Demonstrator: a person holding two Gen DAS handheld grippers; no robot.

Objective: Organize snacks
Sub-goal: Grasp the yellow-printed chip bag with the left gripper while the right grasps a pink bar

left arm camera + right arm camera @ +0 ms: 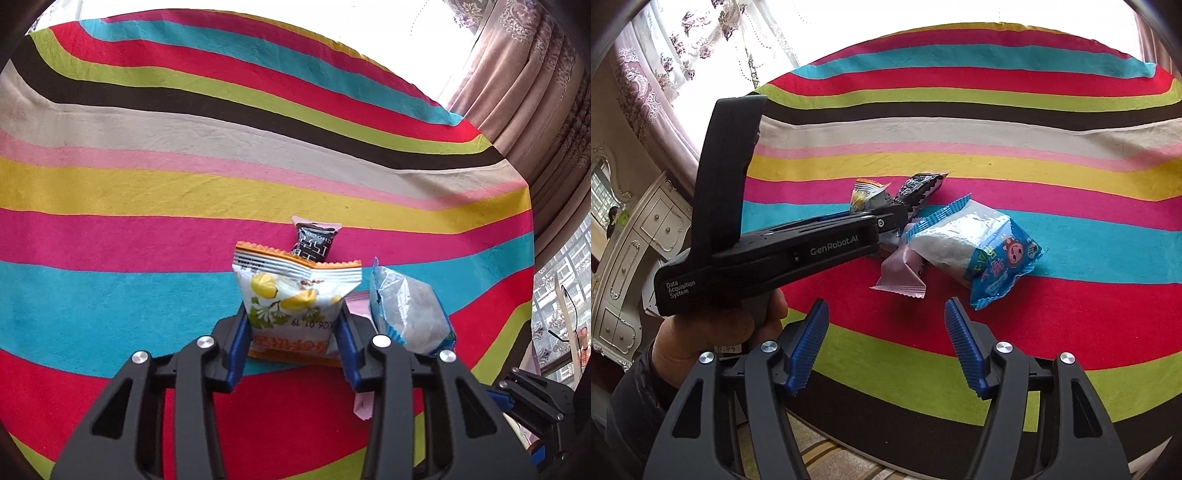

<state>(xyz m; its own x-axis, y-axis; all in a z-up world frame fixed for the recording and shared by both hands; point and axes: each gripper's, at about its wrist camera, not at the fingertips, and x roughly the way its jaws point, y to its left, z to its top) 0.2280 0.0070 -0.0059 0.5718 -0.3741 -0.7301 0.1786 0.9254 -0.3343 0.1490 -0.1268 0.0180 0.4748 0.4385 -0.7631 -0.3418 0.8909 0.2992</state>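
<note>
The left gripper (pixel 293 338) clamped the white lemon-printed snack packet (pixel 291 302) beside the blue-edged clear packet (pixel 975 247), awaiting placement, while the right gripper (pixel 886 347) gaped empty.

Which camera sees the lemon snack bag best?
The left wrist view: the lemon snack bag sits front and centre between the left gripper fingers, its print clear. The right wrist view shows only its crinkled top behind the left gripper.

The pink wrapper (pixel 360 308) shows only slivers behind the left tool (pixel 293 341) at lower right. In the right wrist view that tool covers most of the lemon packet (pixel 866 195).
</note>
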